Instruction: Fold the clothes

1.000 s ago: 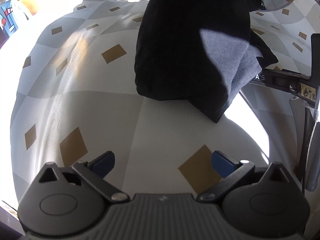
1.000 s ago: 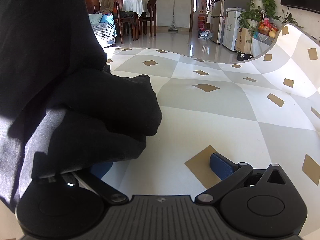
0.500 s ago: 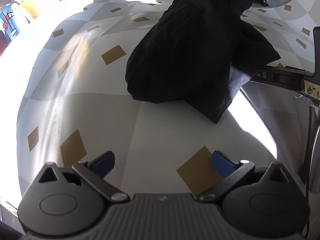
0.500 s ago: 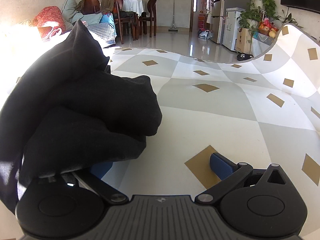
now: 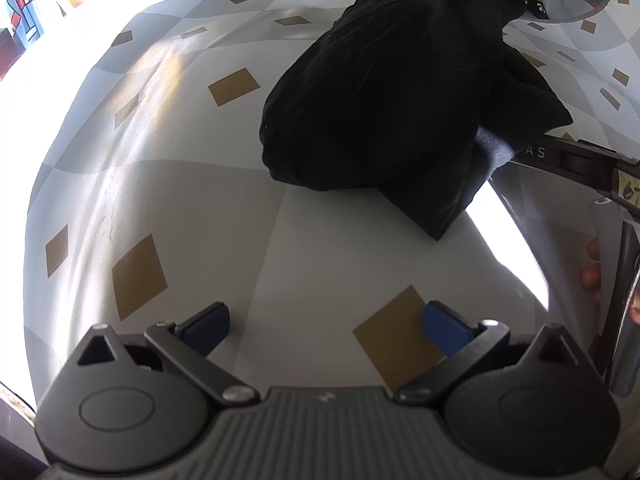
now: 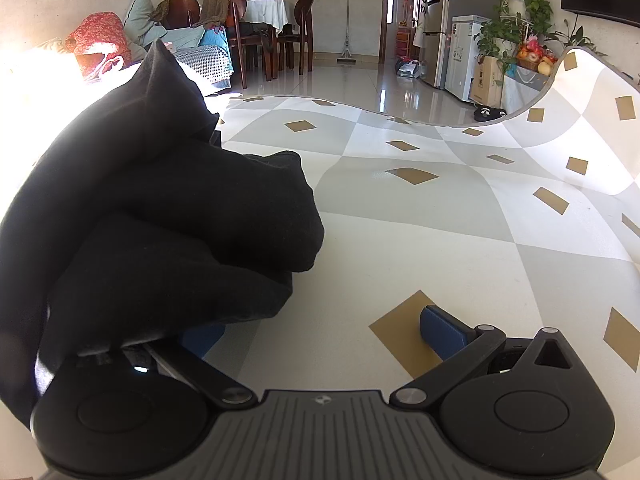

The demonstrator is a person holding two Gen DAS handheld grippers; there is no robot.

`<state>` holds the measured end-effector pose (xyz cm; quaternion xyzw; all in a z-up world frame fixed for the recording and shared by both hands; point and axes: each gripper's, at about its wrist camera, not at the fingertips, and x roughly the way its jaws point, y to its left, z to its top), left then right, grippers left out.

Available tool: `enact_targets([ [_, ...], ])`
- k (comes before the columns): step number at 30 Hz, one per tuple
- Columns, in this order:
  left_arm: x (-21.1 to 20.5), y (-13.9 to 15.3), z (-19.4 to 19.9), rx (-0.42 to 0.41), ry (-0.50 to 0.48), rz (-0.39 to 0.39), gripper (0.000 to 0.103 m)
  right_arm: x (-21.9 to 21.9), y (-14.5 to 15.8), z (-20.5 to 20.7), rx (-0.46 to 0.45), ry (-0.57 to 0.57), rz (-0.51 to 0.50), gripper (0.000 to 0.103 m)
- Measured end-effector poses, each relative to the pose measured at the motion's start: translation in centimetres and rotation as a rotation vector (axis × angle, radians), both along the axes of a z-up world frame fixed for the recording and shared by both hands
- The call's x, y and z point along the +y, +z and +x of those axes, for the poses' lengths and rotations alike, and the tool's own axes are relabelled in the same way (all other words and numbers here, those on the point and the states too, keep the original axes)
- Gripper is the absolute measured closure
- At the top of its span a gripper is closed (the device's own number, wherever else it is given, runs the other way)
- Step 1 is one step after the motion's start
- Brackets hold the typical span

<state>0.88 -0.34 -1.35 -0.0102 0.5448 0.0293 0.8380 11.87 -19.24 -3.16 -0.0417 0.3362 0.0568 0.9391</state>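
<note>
Since a second ago the black garment (image 5: 392,92) has sunk out of the air into a lumpy heap on the table, and the sunlit grey patch it showed has gone; both grippers have stayed where they were. It is one piece of soft, matte, knit-looking cloth, bunched in thick rounded folds, with one corner poking down toward the lower right of the left wrist view. It fills the upper middle and upper right there, and the left half of the right wrist view (image 6: 160,216), where it peaks to a point near the top.

One tablecloth (image 5: 168,184) covers the table: smooth, faintly glossy, in big white and grey checks with small tan diamonds, its far edge curling up at the right of the right wrist view (image 6: 592,92).

Two grippers show. The left gripper (image 5: 326,322) hovers low over the cloth with its two blue-padded fingers spread wide and nothing between them, well short of the heap. The right gripper (image 6: 316,330) is also spread; its right finger is bare, while its left finger and housing are draped under the garment's folds, not pinching it.
</note>
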Motion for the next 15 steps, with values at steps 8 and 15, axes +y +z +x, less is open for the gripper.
enact_targets([
  [8, 0.1, 0.0, -0.3, -0.005, -0.004, -0.009, 0.000, -0.1, 0.3, -0.5, 0.029, 0.000, -0.004, 0.000],
  [15, 0.1, -0.1, -0.4, -0.016, -0.006, -0.015, 0.000, -0.6, 0.8, -1.3, 0.100, 0.020, -0.010, 0.000],
])
